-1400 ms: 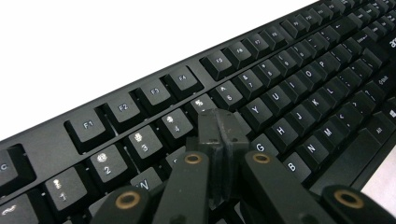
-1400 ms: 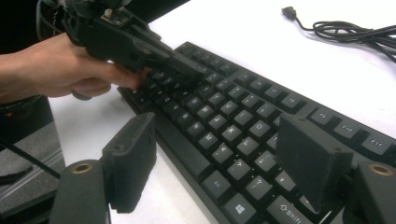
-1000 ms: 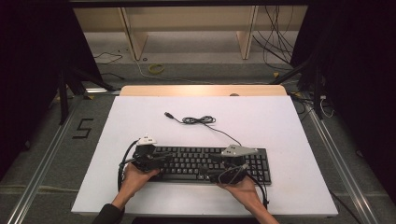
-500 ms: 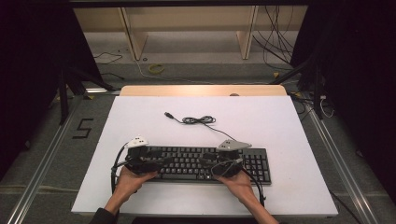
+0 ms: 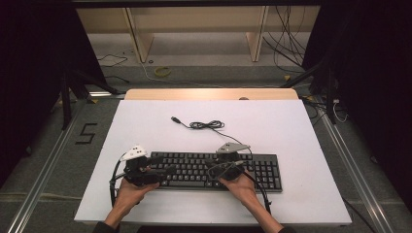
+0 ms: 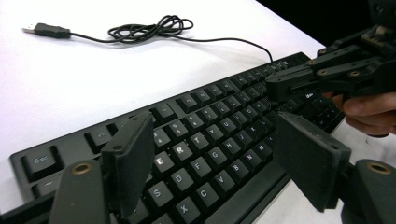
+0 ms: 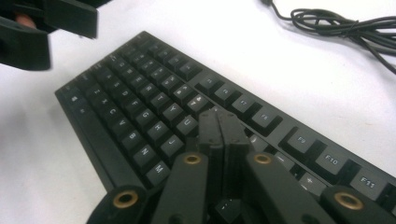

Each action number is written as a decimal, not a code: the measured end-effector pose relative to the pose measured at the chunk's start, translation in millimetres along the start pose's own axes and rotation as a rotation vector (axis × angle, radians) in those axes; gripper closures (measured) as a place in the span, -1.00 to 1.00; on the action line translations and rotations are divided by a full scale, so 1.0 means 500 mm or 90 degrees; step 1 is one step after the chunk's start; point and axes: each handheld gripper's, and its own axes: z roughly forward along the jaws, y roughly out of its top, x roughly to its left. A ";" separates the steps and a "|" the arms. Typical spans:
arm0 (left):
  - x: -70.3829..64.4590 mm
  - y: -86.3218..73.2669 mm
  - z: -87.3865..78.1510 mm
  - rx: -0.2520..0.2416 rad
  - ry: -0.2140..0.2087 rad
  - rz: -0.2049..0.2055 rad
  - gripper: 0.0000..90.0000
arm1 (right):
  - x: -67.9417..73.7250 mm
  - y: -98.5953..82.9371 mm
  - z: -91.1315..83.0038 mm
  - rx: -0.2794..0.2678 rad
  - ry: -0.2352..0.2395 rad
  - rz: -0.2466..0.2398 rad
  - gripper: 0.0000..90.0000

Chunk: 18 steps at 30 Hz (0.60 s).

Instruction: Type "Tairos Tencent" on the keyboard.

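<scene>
A black keyboard [image 5: 262,172] lies flat near the front of the white tabletop [image 5: 301,131]. Its thin black cable is coiled [image 5: 206,125] behind it, and the USB plug [image 5: 175,119] lies loose. My left gripper [image 5: 163,171] hovers over the keyboard's left end. In the left gripper view it [image 6: 212,154] stands open above the letter keys [image 6: 210,116], holding nothing. My right gripper [image 5: 210,167] is over the middle of the keyboard. Its jaws are shut together [image 7: 222,122] just above the keys [image 7: 140,93], with nothing between them. The right gripper [image 6: 322,74] also appears shut in the left gripper view.
Bare white surface stretches behind and to both sides of the keyboard. A wooden strip [image 5: 209,93] runs along the table's far edge. Metal rails [image 5: 48,165] flank the table, and cables lie on the floor [image 5: 163,71] beyond it.
Both hands have slid left along the keyboard with their grippers. The keyboard and cable have stayed where they were.
</scene>
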 end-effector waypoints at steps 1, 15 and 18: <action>0.001 -0.001 -0.003 0.000 0.001 -0.002 -0.37 | 0.001 0.000 0.003 0.003 -0.002 0.001 1.00; 0.006 -0.015 -0.017 0.000 0.006 0.002 -0.39 | -0.002 0.004 0.031 0.039 -0.027 0.004 1.00; 0.003 -0.017 -0.018 0.001 0.015 0.014 -0.39 | -0.002 0.004 0.034 0.044 -0.031 0.003 1.00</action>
